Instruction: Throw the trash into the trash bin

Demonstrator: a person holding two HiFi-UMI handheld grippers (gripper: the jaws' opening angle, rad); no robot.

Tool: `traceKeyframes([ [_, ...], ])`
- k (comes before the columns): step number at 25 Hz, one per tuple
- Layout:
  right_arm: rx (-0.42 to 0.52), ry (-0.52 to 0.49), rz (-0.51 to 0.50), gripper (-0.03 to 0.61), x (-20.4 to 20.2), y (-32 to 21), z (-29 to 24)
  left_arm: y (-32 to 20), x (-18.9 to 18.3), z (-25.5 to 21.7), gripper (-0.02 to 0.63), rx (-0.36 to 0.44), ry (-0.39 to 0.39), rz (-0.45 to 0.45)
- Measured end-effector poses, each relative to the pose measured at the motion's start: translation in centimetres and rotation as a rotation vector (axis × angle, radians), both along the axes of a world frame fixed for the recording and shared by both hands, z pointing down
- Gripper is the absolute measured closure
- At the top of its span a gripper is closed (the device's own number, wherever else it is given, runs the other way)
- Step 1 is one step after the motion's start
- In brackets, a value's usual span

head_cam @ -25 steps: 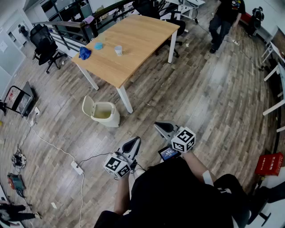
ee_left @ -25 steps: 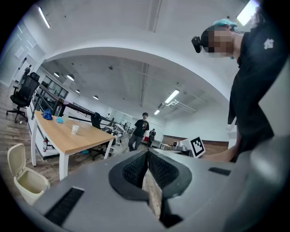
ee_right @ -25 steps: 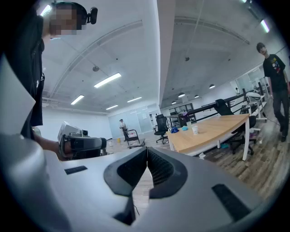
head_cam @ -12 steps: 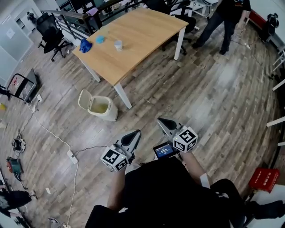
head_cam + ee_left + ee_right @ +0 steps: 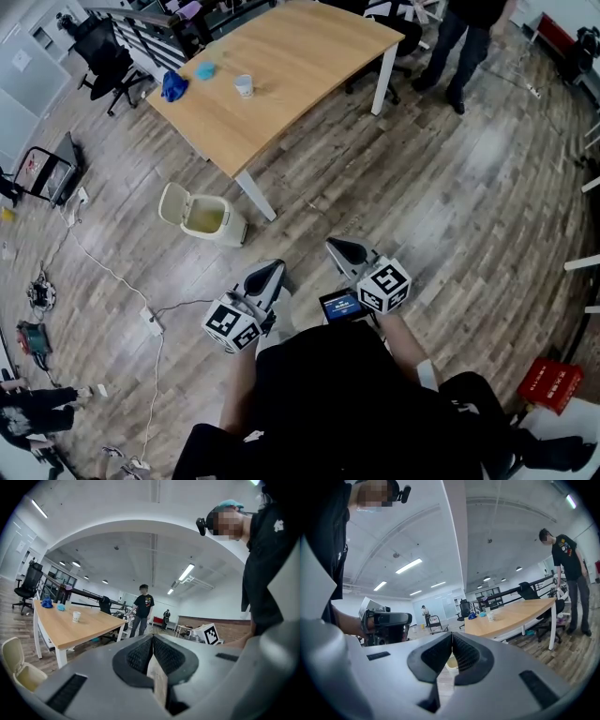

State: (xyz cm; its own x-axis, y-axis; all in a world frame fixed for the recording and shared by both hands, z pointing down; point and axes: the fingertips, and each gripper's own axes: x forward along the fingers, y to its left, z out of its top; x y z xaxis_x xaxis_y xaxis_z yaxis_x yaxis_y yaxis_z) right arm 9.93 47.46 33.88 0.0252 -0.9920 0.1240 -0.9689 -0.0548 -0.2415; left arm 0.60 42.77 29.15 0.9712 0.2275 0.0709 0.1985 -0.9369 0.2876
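Left hand-held gripper (image 5: 267, 274) & right hand-held gripper (image 5: 339, 248) are hovering clenched, empty, w/ open floor (image 5: 450, 206) lying btwn them & lid-up trash bin (image 5: 202, 215) by desk (image 5: 300, 66) leg, cup (image 5: 245, 86) sitting near desk's left edge, cable (image 5: 112, 277) trailing left.

Black shirt (image 5: 356, 403), grey hand-held grippers (image 5: 270, 269), marker cubes (image 5: 384, 286)

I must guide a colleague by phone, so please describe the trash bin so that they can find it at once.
Find the large wooden table with white legs. On the floor beside its nearest leg stands the trash bin, a cream container with its lid flipped open. Unlike the white cup on the tabletop, it sits on the floor.
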Motion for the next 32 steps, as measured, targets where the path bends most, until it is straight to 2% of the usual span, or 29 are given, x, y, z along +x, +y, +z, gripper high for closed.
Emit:
traceKeyframes([
  [7,-0.034,0.029,-0.014,0.58,4.5,-6.7,0.9,-6.9,4.7,1.4,0.606,-0.025,0.023,-0.008],
  [11,-0.058,0.052,-0.017,0.58,7.9,-11.4,0.4,-12.6,8.8,1.2,0.606,-0.063,0.045,-0.019],
  [13,-0.071,0.052,0.011,0.58,9.8,-13.9,-0.2,-15.2,10.5,0.6,0.606,-0.069,0.042,0.007],
  [16,-0.074,0.067,0.019,0.58,12.8,-18.1,-1.5,-19.1,13.3,-0.4,0.606,-0.033,0.049,0.054],
  [20,-0.076,0.113,0.014,0.58,15.7,-23.4,-2.7,-25.8,16.2,-1.7,0.606,-0.077,0.091,-0.005],
  [27,-0.09,0.106,-0.092,0.58,21.2,-29.8,-2.5,-30.1,20.9,-1.0,0.606,-0.076,0.044,-0.076],
  [29,-0.098,0.094,-0.148,0.58,23.0,-32.6,-1.9,-31.9,22.8,-0.7,0.606,-0.09,0.03,-0.131],
  [32,-0.113,0.104,-0.254,0.58,25.6,-36.5,-0.7,-33.3,25.2,-0.8,0.606,-0.093,0.018,-0.166],
])
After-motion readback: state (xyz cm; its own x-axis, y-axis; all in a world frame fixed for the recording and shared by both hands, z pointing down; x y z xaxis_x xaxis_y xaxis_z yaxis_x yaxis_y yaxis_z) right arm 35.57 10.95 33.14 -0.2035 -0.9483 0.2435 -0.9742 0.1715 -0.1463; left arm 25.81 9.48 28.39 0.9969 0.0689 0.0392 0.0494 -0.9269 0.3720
